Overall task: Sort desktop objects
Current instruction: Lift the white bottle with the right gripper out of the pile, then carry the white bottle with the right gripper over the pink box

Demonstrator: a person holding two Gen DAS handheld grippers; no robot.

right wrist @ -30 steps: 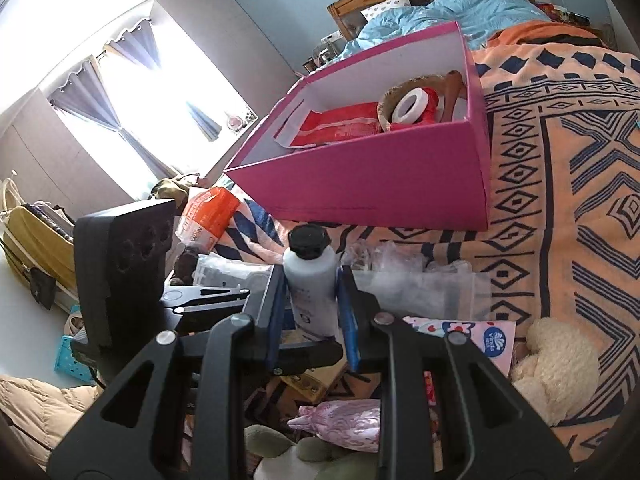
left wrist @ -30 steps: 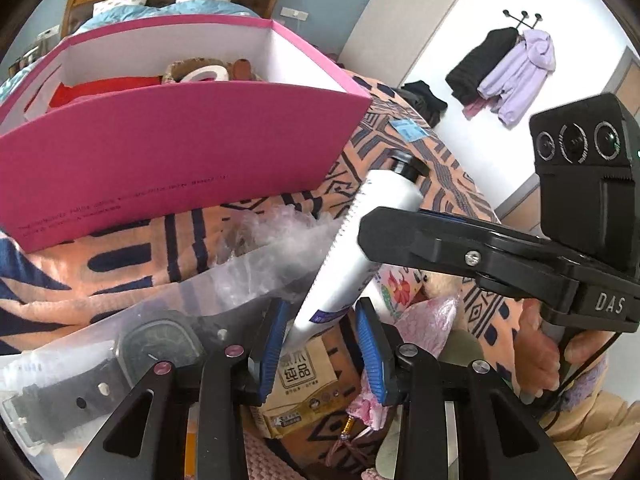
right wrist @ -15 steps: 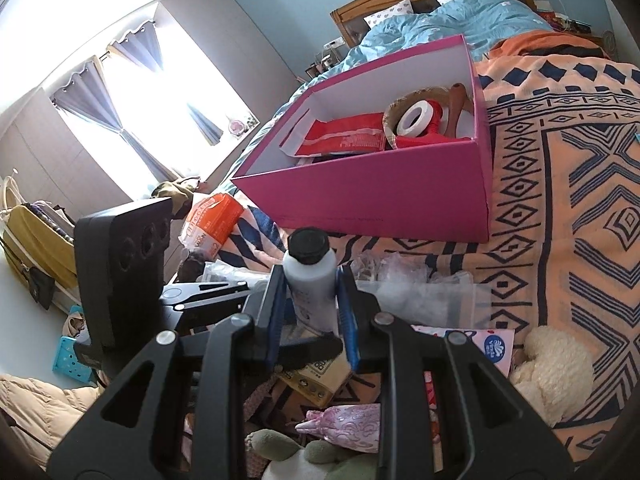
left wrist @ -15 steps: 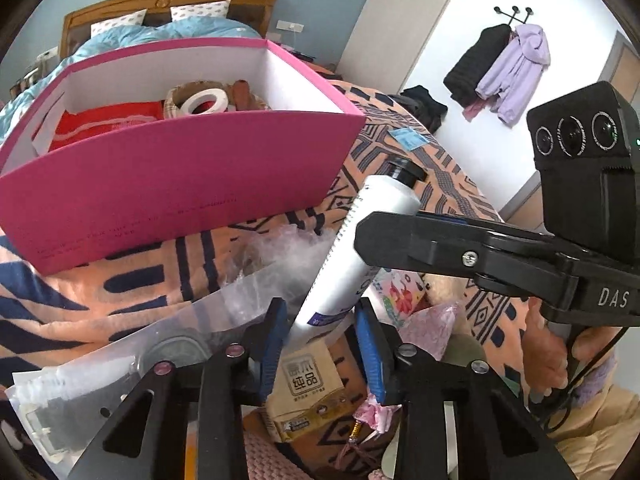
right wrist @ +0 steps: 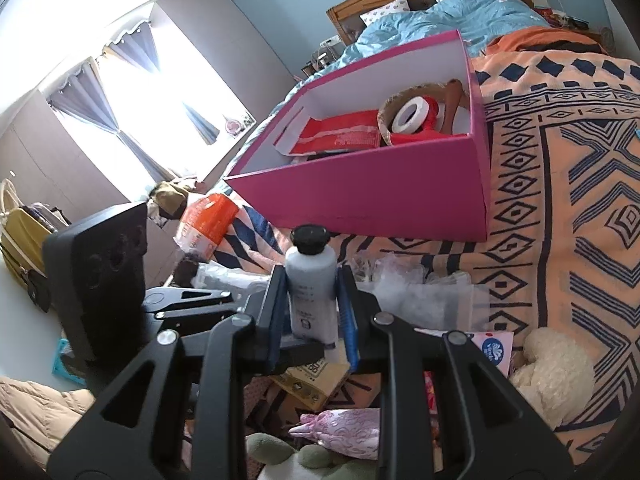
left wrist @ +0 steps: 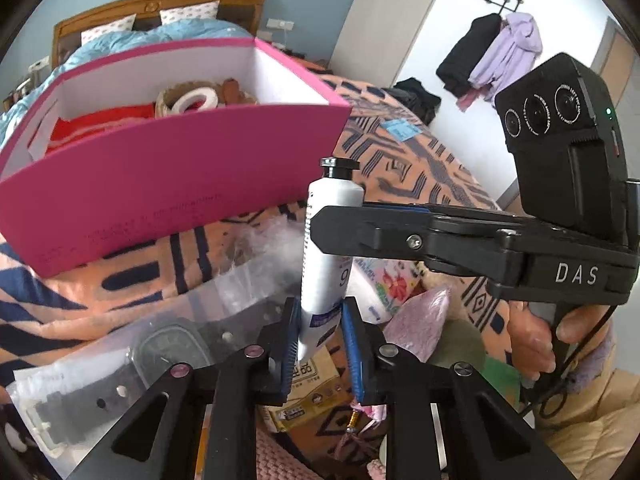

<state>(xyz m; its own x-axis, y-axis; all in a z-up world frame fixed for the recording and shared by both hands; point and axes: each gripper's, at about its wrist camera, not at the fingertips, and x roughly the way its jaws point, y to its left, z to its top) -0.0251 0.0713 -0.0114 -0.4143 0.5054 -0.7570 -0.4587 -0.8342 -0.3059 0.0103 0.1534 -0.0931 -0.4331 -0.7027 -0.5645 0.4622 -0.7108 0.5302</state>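
The letters "DAS" are printed in white on the side of the right hand-held gripper (left wrist: 344, 236), which is seen crossing the left wrist view. Small print runs down the white tube (left wrist: 326, 264), too small to be read; a blue band is seen at its flat lower end. The tube is held upright, off the bed, by both grippers at once. The left hand-held gripper (left wrist: 320, 340) is clamped on the flat lower end, its blue pads pressed against both sides. The right hand-held gripper (right wrist: 312, 300) is closed on the tube's upper body, just below the black cap (right wrist: 310, 236).

Under the grippers a brown packet (left wrist: 308, 384) with printed characters is lying, and a clear bag with a black watch (left wrist: 132, 368) is seen to the left of it. Beyond the grippers, on the patterned bedspread (right wrist: 560, 200), a pink box (right wrist: 380, 196) is placed open. A red packet (right wrist: 340, 136) and a white tape roll (right wrist: 410, 114) are contained in it.
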